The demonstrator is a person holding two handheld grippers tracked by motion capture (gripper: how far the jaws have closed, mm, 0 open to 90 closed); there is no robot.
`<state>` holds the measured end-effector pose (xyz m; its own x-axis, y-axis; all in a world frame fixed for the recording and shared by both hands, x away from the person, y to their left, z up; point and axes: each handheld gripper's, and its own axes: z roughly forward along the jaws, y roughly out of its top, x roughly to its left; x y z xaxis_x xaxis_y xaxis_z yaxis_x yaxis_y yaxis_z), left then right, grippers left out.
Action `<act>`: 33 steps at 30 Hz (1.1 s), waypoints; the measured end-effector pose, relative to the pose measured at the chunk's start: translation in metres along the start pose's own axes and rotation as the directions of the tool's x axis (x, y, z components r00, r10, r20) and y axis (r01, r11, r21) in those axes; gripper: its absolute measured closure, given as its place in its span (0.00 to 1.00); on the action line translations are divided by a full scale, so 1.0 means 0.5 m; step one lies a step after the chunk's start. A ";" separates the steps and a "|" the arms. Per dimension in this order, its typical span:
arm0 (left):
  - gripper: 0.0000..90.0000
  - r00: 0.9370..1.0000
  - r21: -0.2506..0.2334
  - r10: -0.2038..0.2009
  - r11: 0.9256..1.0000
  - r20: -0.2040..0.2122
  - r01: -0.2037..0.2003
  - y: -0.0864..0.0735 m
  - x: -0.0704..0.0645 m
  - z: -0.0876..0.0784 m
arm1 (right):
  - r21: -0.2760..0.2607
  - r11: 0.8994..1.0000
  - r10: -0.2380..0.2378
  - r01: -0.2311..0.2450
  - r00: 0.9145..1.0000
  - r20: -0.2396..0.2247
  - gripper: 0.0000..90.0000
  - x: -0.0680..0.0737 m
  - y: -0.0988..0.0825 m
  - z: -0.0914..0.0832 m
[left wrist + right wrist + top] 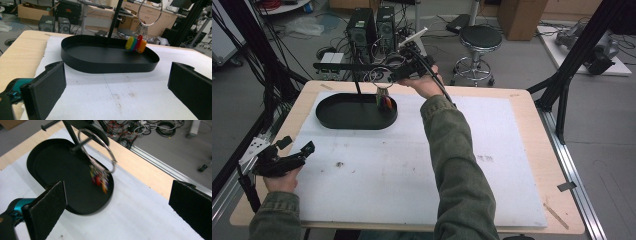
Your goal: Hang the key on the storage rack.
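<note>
The metal ring [96, 151] with its bunch of coloured tags [99, 179] hangs on the horizontal bar [53, 123] of a black stand. The stand's post [113, 22] rises from the black oval tray [332, 120]. The tags hang low at the right end of the tray, just above its floor; whether they touch it I cannot tell. In the right gripper view the ring and tags look blurred, so I judge that they are swinging.

The right gripper [404, 70] is held high beside the ring, at the far edge of the table [532, 150]. Its 2 jaws stand wide apart with nothing between them, so the ring hangs by the bar alone. The left gripper [294, 152] rests near the front left corner of the white mat [392, 170], well apart from the tray. Its jaws are also wide apart and empty.

The risk I see is the swing. If the ring sits close to the free end of the bar, a strong swing could slide it off, and it would drop into the tray. Also the right hand [424, 85] is very near, so a sleeve or the cable [437, 80] could catch the ring or knock the stand when the arm moves away.
</note>
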<state>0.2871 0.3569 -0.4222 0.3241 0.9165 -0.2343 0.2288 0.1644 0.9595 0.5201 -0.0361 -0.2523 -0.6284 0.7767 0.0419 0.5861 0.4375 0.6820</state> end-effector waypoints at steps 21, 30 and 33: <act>0.02 1.000 0.008 -0.008 1.000 0.005 0.008 0.000 0.000 0.002 | 0.031 1.000 -0.002 0.001 0.999 0.051 0.01 -0.044 -0.087 -0.071; 0.02 1.000 0.019 -0.014 1.000 0.016 0.013 -0.001 -0.002 0.003 | 0.011 1.000 -0.002 0.001 0.998 0.057 0.01 -0.035 -0.126 -0.097; 0.02 1.000 0.022 -0.013 1.000 0.016 0.012 -0.001 -0.001 0.002 | 0.009 1.000 0.004 -0.005 0.998 0.056 0.01 -0.037 -0.141 -0.102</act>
<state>0.2880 0.3559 -0.4226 0.3357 0.9085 -0.2488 0.2527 0.1676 0.9529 0.4640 -0.1045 -0.2639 -0.5961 0.8029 0.0037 0.5938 0.4377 0.6751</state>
